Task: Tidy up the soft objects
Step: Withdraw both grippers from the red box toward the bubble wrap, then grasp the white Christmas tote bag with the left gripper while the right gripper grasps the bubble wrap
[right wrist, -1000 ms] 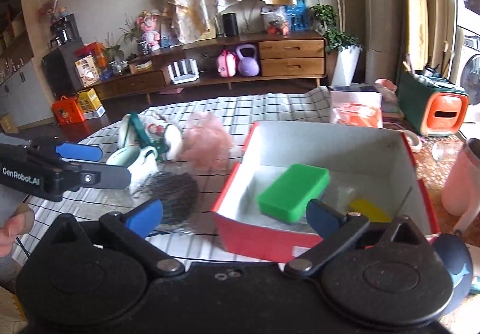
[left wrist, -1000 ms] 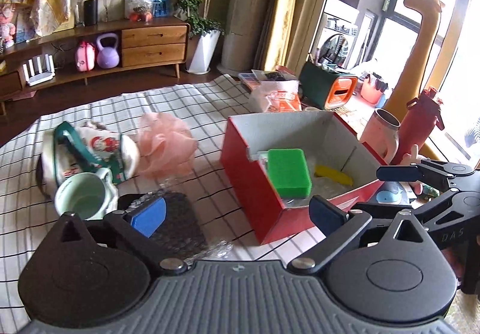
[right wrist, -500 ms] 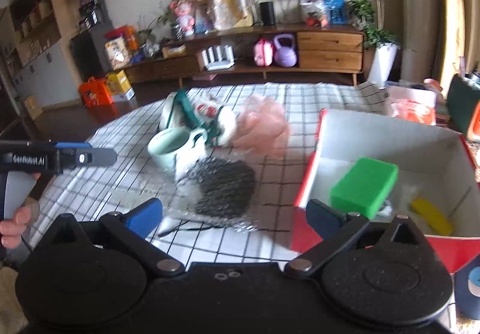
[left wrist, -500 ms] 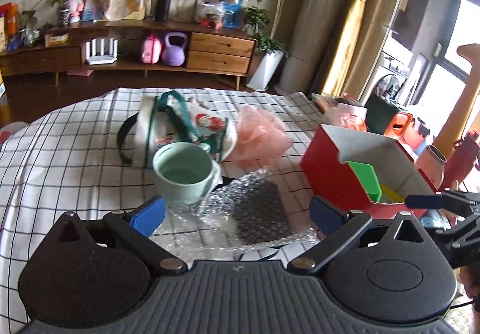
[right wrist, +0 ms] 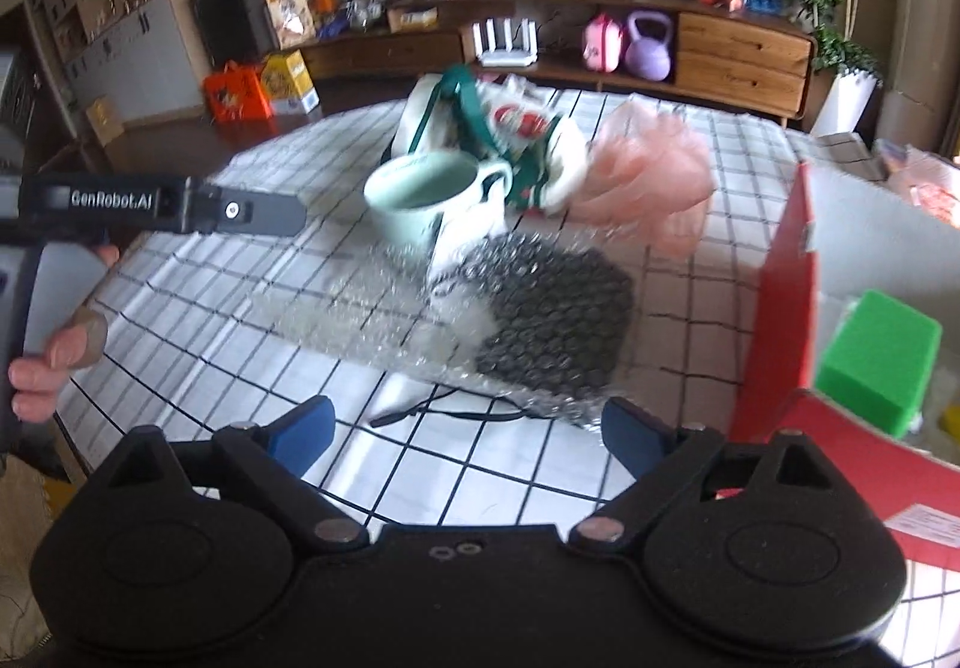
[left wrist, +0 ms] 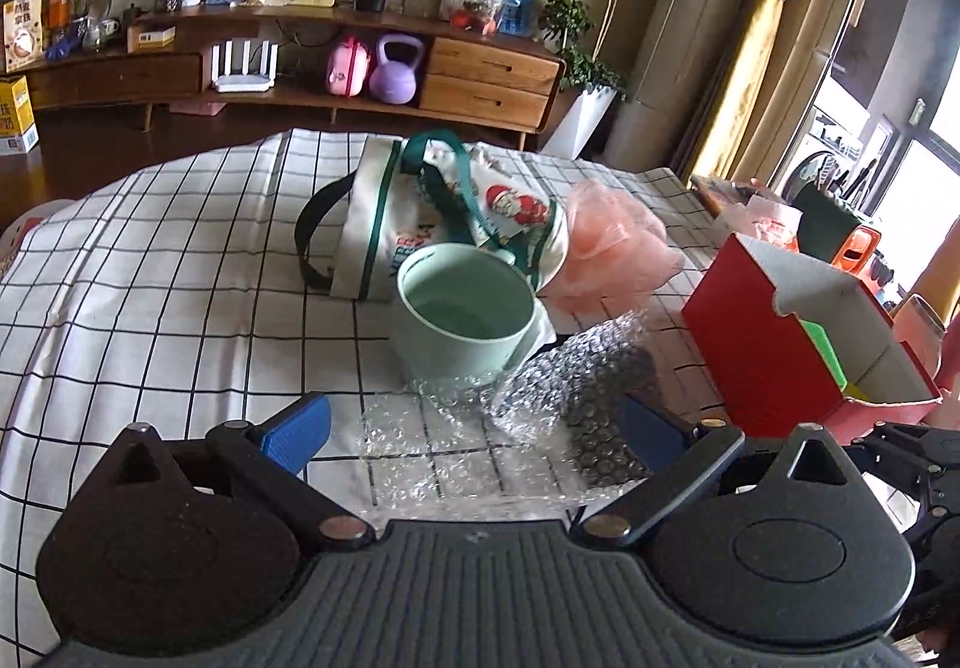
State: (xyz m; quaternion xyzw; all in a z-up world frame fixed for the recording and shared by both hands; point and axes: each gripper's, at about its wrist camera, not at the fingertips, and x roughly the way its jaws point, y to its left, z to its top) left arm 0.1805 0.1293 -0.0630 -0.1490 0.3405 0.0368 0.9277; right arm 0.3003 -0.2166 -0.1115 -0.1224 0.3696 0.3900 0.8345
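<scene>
Bubble wrap (left wrist: 540,398) lies on the checked worktop (left wrist: 150,278) just before the mint mug (left wrist: 465,317), between the wide, empty left claw's (left wrist: 474,428) tips. Right wrist view: bubble wrap (right wrist: 540,314) beside the red box (right wrist: 786,302), right claw (right wrist: 468,431) wide, empty.

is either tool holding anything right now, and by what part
Nothing is held. The left tool and right tool are both open above the clear bubble wrap sheet, not gripping it.

Both hand-held grippers, left (left wrist: 474,428) and right (right wrist: 468,428), gape wide, holding nothing.
</scene>
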